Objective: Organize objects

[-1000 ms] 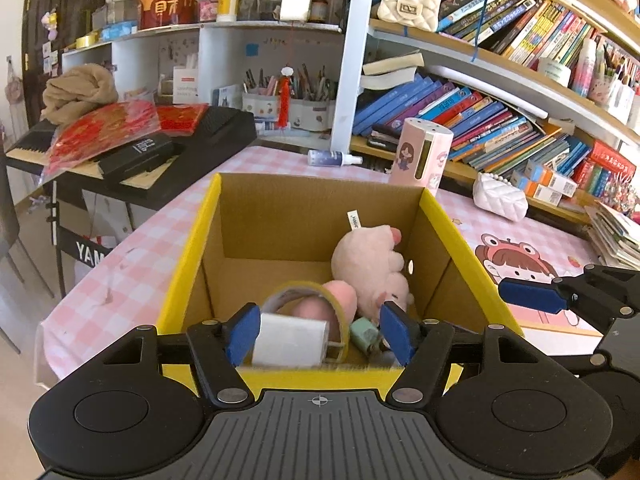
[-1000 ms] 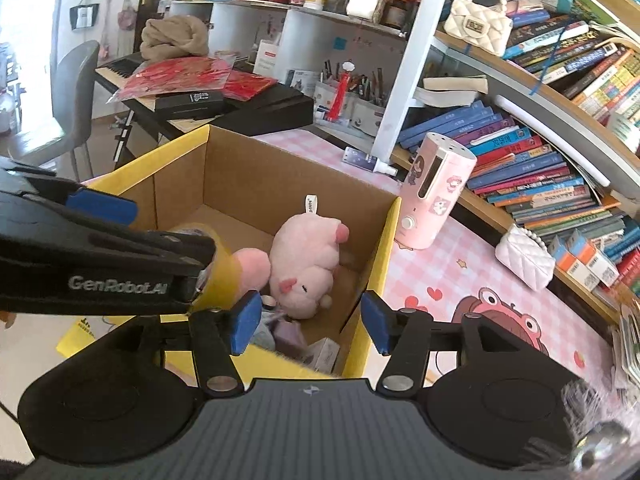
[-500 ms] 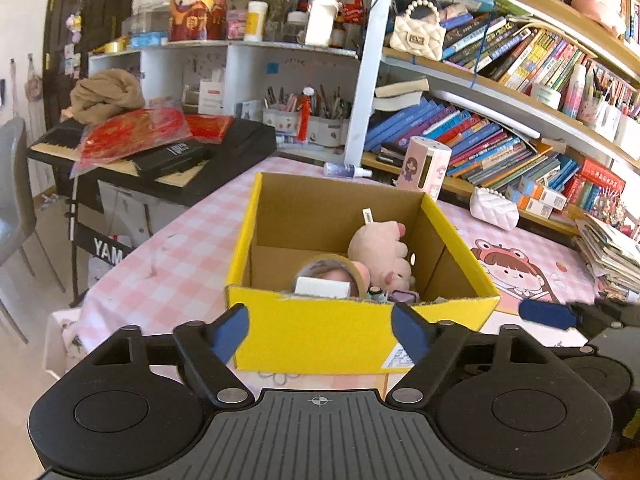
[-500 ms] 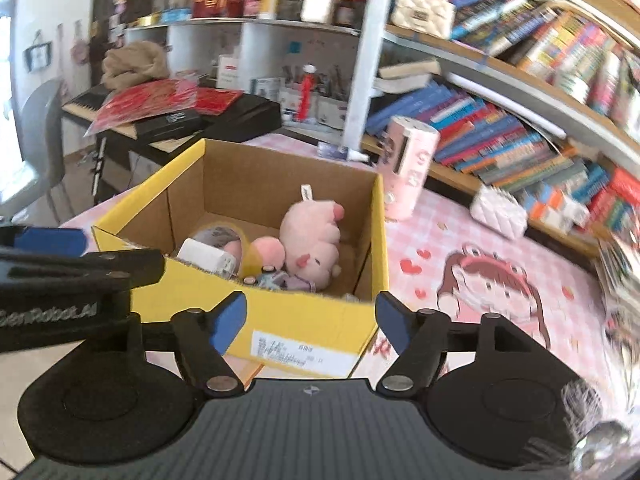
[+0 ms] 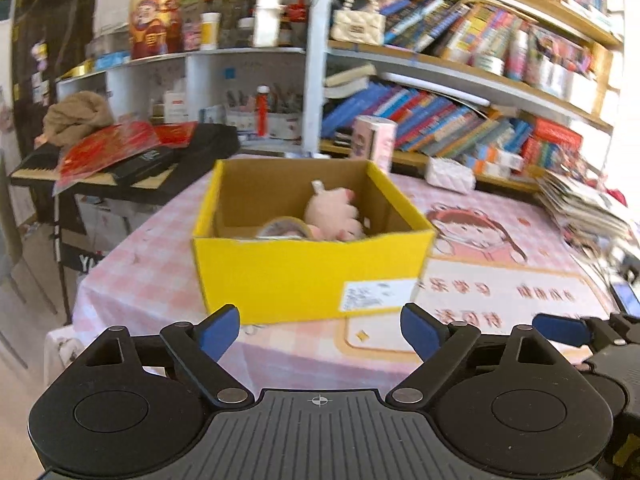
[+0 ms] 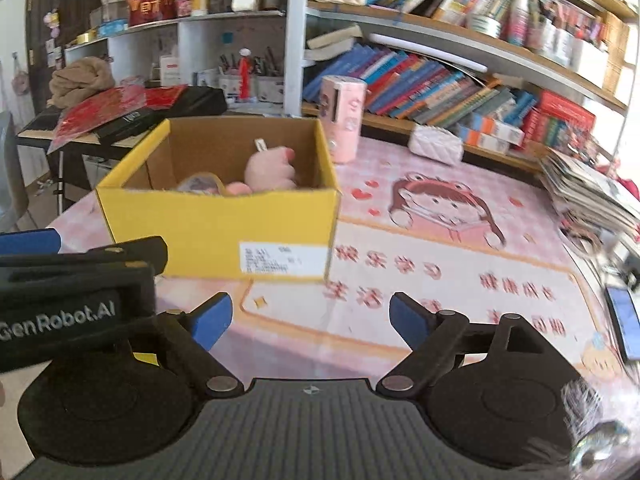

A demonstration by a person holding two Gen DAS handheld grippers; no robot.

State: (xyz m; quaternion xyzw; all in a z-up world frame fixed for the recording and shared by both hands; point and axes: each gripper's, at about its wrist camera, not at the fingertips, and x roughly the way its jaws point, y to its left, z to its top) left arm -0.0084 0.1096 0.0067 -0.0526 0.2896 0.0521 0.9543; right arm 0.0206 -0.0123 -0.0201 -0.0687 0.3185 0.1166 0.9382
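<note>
Both the left gripper and right gripper, jaws just opened and empty, face the yellow box; its near-left corner sits near the worktop edge, where a careless nudge could tip it.

A counter covered with a pink checked cloth and a cartoon-girl mat. Behind the counter, a bookshelf packed with leaning, colourful books. On the counter's far edge stand a pink cylinder and, to its right, a white quilted pouch. Left of the counter sits a black keyboard topped with red packets. At the counter's right edge lies a stack of magazines.
</note>
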